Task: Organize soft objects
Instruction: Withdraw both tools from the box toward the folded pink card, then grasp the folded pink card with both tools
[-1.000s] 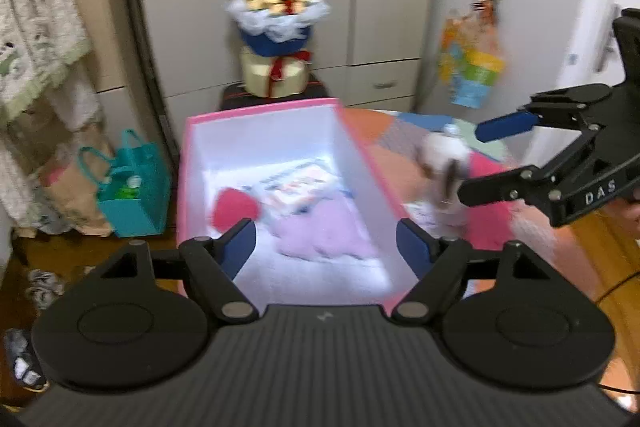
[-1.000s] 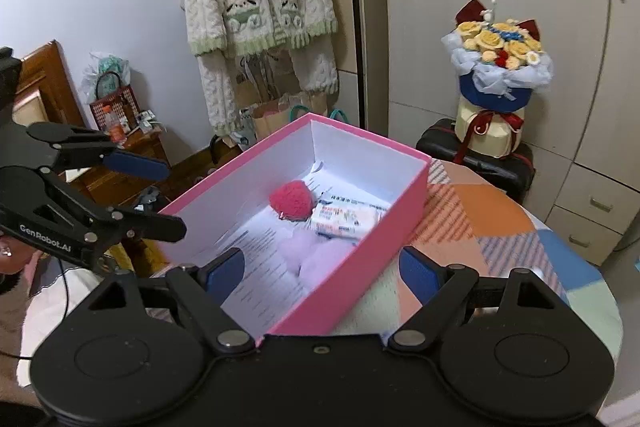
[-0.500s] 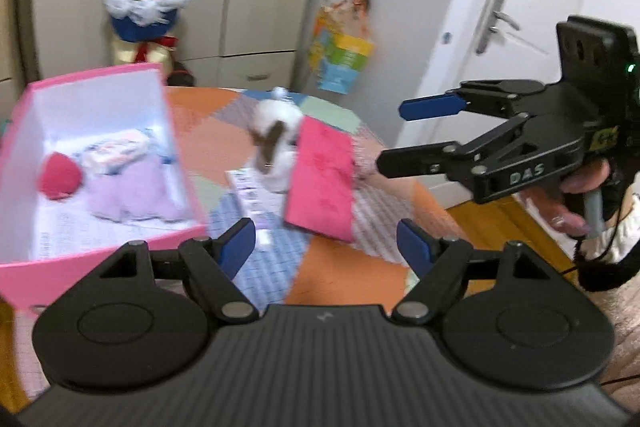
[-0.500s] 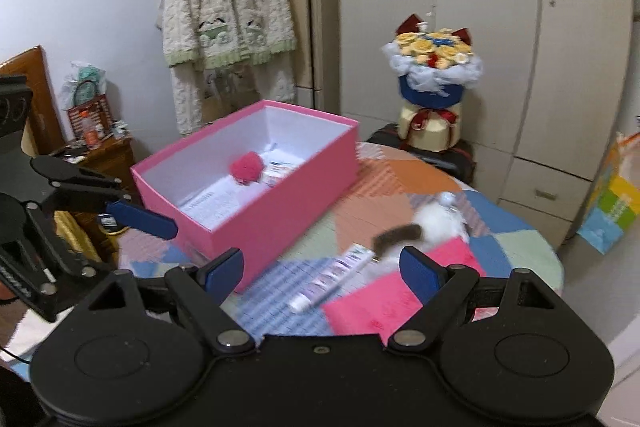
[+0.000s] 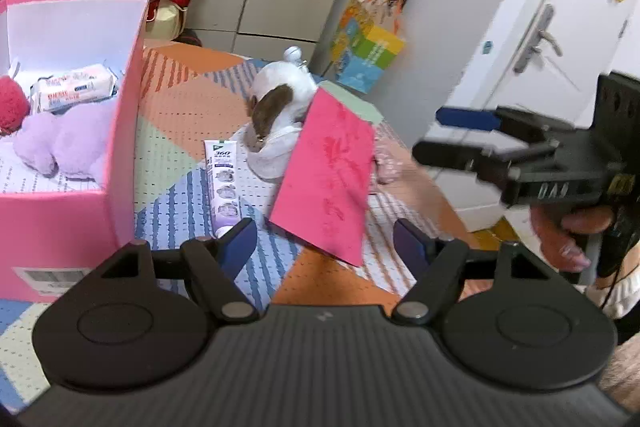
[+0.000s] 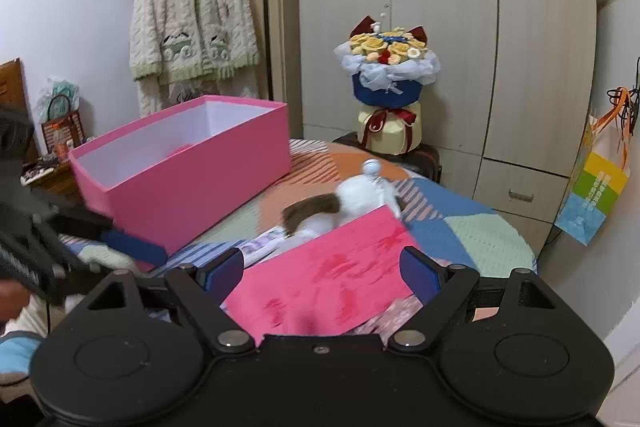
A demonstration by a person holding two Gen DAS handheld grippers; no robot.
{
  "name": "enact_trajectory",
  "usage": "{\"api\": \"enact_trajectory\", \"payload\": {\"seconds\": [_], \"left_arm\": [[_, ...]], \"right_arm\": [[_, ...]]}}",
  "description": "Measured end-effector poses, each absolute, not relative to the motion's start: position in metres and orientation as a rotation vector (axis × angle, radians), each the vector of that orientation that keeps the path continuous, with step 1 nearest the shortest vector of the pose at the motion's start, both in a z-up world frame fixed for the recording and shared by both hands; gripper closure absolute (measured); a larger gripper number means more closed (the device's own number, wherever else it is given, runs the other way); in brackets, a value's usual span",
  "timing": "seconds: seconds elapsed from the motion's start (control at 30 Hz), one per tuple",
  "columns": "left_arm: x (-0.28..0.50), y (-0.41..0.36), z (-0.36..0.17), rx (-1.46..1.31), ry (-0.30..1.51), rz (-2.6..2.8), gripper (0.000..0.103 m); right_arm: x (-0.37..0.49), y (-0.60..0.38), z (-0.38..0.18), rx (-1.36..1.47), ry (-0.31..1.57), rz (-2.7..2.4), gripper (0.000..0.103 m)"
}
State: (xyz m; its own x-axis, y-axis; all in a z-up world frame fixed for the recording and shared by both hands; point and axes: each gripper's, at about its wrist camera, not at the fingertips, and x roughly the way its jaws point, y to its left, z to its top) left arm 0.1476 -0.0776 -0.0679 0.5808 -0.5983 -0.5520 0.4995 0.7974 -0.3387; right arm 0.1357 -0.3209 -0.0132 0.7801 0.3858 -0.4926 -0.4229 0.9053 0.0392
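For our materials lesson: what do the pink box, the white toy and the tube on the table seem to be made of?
Pink box: likely matt cardboard, with stiff flat walls and sharp edges.
White toy: plush fabric, with a fuzzy surface.
Tube: probably glossy printed plastic.

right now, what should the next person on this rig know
Left tongs: open, empty, jaws just closed a little.
Right tongs: open, empty, over the pink envelope.
Done: red pompom, purple plush and tissue pack lie in the pink box.
Left: white and brown plush on the table, beside the tube, likely next.
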Motion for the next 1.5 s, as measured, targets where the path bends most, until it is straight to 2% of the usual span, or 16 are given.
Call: {"api": "enact_trajectory", "payload": {"seconds": [0.2, 0.57, 0.7, 0.87, 1.0, 1.03, 1.1, 1.2, 1.5], "left_arm": [[0.157, -0.096, -0.088, -0.126, 0.678, -0.578, 0.034], [0.149, -0.111, -0.101, -0.174, 0.728, -0.524, 0.056], [0.154, -0.112, -0.106, -0.242, 0.754, -0.541, 0.064], [0.156, -0.111, -0.119, -0.304, 0.745, -0.539, 0.078], [0.156, -0.112, -0.122, -0.328, 0.734, -0.525, 0.080], [0.156, -0.112, -0.123, -0.339, 0.731, -0.518, 0.081], [0.156, -0.111, -0.123, -0.352, 0.722, -0.507, 0.081], [0.150, -0.117, -0.122, -0.283, 0.673, -0.482, 0.081], [0.148, -0.098, -0.116, -0.283, 0.616, -0.415, 0.081]], "right_arm": [[0.173, -0.330, -0.027, -0.098, 0.558, 0.428, 0.015], [0.228, -0.349, -0.045, -0.035, 0.579, 0.434, 0.015], [0.242, -0.356, -0.053, 0.033, 0.614, 0.478, 0.021], [0.249, -0.363, -0.065, 0.121, 0.636, 0.507, 0.021], [0.252, -0.365, -0.073, 0.135, 0.667, 0.539, 0.022], [0.252, -0.365, -0.074, 0.140, 0.677, 0.552, 0.024], [0.248, -0.365, -0.073, 0.122, 0.670, 0.543, 0.038], [0.238, -0.370, -0.067, 0.117, 0.631, 0.539, 0.051], [0.198, -0.374, -0.051, 0.076, 0.651, 0.561, 0.066]]}}
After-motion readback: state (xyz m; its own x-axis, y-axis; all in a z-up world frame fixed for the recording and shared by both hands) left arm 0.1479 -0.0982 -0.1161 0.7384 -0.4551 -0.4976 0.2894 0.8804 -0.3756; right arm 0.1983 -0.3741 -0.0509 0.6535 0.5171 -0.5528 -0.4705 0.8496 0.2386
